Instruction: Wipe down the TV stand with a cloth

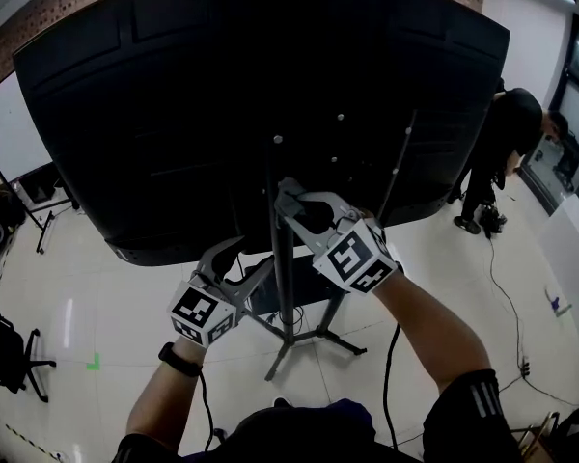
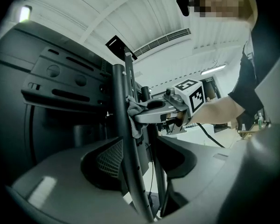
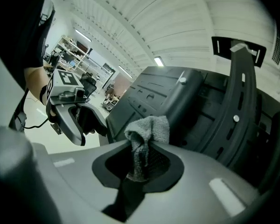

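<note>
The big black TV (image 1: 222, 114) shows its back, mounted on a stand with a thin dark upright pole (image 1: 281, 230). My right gripper (image 1: 291, 201) is shut on a grey cloth (image 1: 288, 199) and presses it against that pole just below the TV's lower edge. In the right gripper view the cloth (image 3: 147, 134) bunches up out of the jaws. In the left gripper view the cloth (image 2: 135, 113) wraps against the pole (image 2: 123, 125). My left gripper (image 1: 254, 257) sits lower, and the pole runs down between its closed jaws.
The stand's spread legs (image 1: 318, 336) and a dark shelf (image 1: 299, 287) lie below my hands. A second slotted upright (image 3: 242, 92) stands to the right. A person in black (image 1: 507, 143) bends at the far right, a cable (image 1: 507, 307) trails over the floor, and a chair (image 1: 5, 350) stands at the left.
</note>
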`<move>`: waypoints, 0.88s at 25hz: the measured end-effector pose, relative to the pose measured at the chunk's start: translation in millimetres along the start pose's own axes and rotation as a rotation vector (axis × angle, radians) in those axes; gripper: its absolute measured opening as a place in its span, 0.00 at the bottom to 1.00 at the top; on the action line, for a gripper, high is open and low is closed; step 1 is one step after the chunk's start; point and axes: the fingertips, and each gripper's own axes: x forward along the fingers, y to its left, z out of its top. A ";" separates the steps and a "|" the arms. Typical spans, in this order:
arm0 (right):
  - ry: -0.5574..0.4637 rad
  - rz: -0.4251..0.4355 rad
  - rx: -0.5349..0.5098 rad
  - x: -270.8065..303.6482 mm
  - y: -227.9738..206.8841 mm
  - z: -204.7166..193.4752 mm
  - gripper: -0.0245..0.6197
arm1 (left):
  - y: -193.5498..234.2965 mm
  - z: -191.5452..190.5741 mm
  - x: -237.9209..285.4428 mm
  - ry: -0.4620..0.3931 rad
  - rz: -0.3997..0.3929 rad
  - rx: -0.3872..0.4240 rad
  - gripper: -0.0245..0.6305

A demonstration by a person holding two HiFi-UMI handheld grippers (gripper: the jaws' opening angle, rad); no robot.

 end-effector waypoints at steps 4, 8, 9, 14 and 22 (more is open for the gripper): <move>0.011 0.025 -0.028 2.4 12.3 -9.0 0.12 | -4.9 -11.3 2.9 0.021 0.012 -0.007 0.41; 0.023 0.078 -0.073 8.6 29.9 -23.8 0.12 | -4.9 -24.0 4.9 0.033 0.056 -0.020 0.41; 0.027 0.092 -0.082 9.7 34.5 -28.6 0.12 | -6.7 -28.3 5.8 0.040 0.063 -0.027 0.41; 0.031 0.164 -0.079 18.9 60.8 -54.2 0.12 | -11.1 -56.1 7.9 0.081 0.108 -0.055 0.41; 0.027 0.228 -0.067 32.2 104.4 -101.6 0.12 | -17.2 -125.9 6.5 0.165 0.166 -0.135 0.41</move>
